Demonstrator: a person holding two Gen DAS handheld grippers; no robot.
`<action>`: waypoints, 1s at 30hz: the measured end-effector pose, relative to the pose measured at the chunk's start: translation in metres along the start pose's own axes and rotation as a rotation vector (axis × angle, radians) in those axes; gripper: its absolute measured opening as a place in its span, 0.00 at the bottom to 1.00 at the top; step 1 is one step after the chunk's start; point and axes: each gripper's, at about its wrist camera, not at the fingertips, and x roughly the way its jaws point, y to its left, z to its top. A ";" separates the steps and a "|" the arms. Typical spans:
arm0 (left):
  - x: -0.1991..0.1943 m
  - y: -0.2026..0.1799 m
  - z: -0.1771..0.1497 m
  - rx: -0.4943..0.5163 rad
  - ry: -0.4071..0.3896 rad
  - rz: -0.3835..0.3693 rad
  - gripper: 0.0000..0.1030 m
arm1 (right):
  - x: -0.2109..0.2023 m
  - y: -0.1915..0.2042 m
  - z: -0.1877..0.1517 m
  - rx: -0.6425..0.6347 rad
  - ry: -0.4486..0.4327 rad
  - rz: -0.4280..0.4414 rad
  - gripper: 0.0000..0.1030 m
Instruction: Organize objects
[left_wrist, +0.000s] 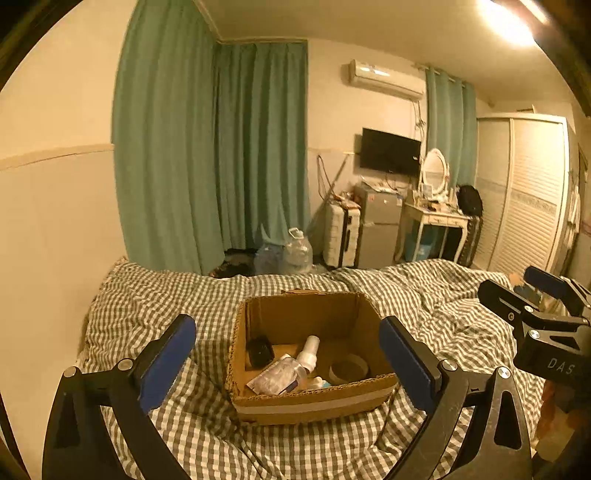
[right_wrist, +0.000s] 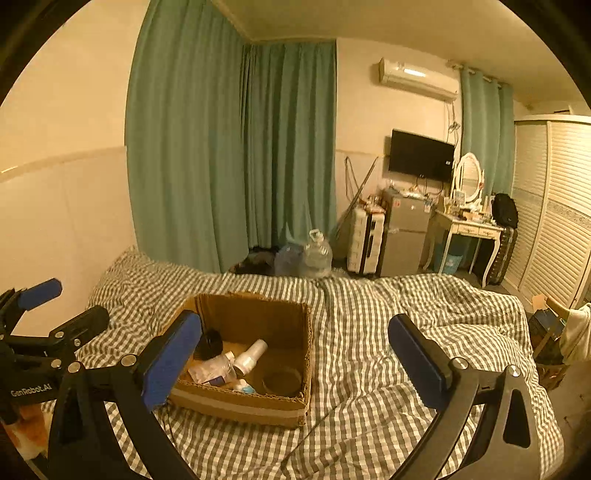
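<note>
Cardboard box (left_wrist: 310, 402) sits open on the checked bedspread (left_wrist: 192, 295), dead centre in the left wrist view and at about 8 o'clock in the right wrist view (right_wrist: 240, 406). Inside it lie a white bottle (left_wrist: 310, 350) tilted on its side near the middle, a black round thing (left_wrist: 260, 350) at the box's 9 o'clock, a clear packet (left_wrist: 277, 380) toward 7 o'clock, and a tape roll (left_wrist: 349, 369) at 4 o'clock. A small blue-and-white item (left_wrist: 319, 384) rests against the near wall; I cannot tell what it is.

Left gripper (left_wrist: 288, 363) hangs above the bed in front of the box, its jaws spread wide with the box framed between the blue pads (left_wrist: 168, 362), gripping nothing. Right gripper (right_wrist: 295, 365) is likewise spread wide and empty, its left pad (right_wrist: 171, 360) overlapping the box's near left corner in its own view, the bare bedspread between its fingers. Each gripper shows at the other's edge: the right at 3 o'clock, the left at 9 o'clock.

Green curtains (left_wrist: 210, 155) hang behind the bed at 12 o'clock.
</note>
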 end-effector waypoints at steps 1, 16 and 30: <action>-0.002 0.001 -0.004 -0.002 -0.009 0.016 0.99 | -0.003 0.001 -0.005 -0.002 -0.010 -0.009 0.99; 0.013 -0.010 -0.076 0.083 -0.021 0.144 0.99 | 0.009 0.002 -0.087 0.024 -0.030 -0.026 0.99; 0.020 -0.008 -0.101 0.074 -0.046 0.108 1.00 | 0.015 0.005 -0.110 -0.003 -0.013 -0.039 0.99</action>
